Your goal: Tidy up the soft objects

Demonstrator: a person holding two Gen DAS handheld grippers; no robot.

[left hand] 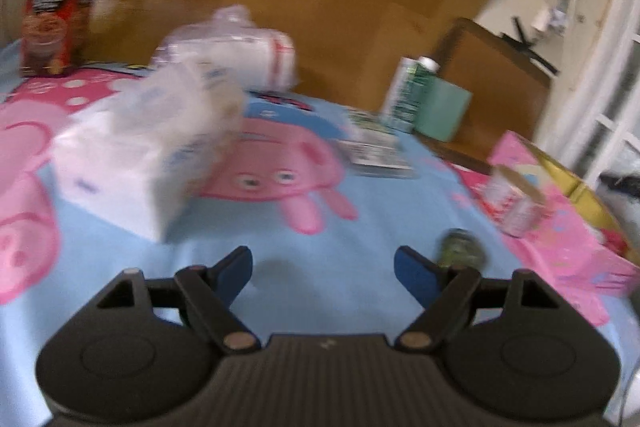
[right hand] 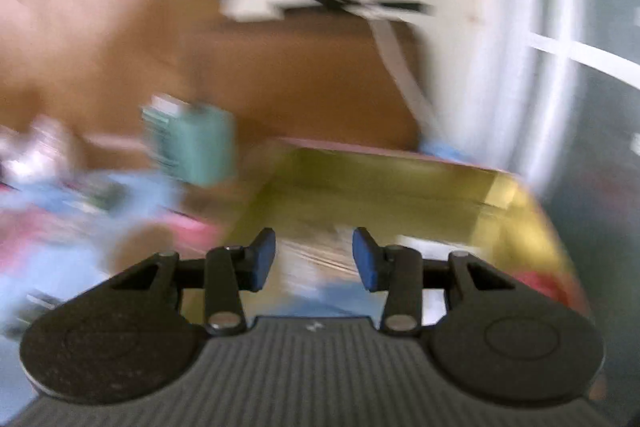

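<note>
In the left wrist view a white soft tissue pack (left hand: 140,163) lies on the blue cartoon-pig sheet (left hand: 320,247), ahead and left of my left gripper (left hand: 323,269), which is open and empty above the sheet. A clear bag of white soft goods (left hand: 236,47) lies farther back. In the blurred right wrist view my right gripper (right hand: 314,257) is open over the pink box with a gold inside (right hand: 400,183). A pale packet (right hand: 316,267) shows between the fingers, inside the box; the jaws do not touch it.
A red carton (left hand: 56,7) stands at the back left. A green-white bottle (left hand: 408,95) and a teal box (left hand: 444,111) stand at the back right, a flat printed packet (left hand: 372,143) before them. A tape roll (left hand: 516,203) and a small dark ball (left hand: 460,247) lie near the pink box (left hand: 560,219).
</note>
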